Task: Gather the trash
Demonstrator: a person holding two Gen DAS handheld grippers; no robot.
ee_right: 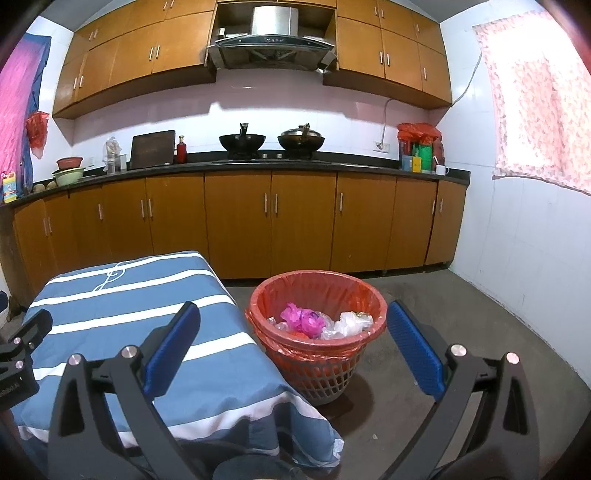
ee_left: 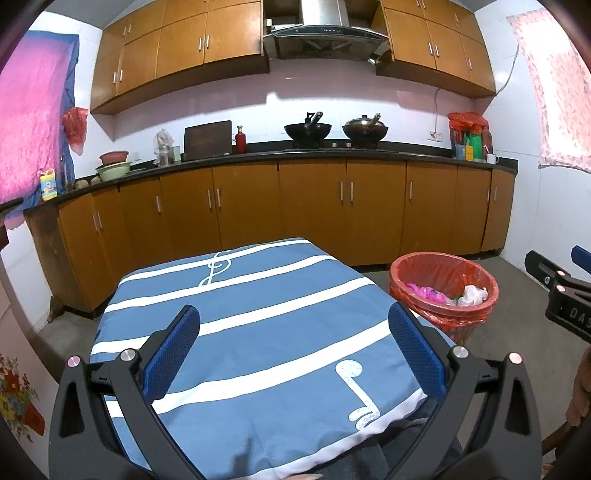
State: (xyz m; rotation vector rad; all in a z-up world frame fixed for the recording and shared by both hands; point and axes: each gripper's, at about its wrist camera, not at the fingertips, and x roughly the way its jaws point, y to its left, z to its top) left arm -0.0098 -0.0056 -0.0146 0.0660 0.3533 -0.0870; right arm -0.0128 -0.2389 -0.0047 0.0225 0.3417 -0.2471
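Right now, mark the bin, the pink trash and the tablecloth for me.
bin [ee_right: 364, 286], right wrist view, far rim.
pink trash [ee_right: 301, 317], right wrist view, middle of the crumpled wad.
tablecloth [ee_left: 258, 325], left wrist view, blue stripe mid-table.

A home kitchen: wooden cabinets [ee_left: 314, 199], range hood [ee_left: 325, 33] and two woks [ee_right: 271, 142] on the counter stove.

Bare tablecloth [ee_left: 258, 317] lies open ahead; trash basket [ee_right: 317, 354] stands beside the table, open floor [ee_right: 461, 332] to its right.
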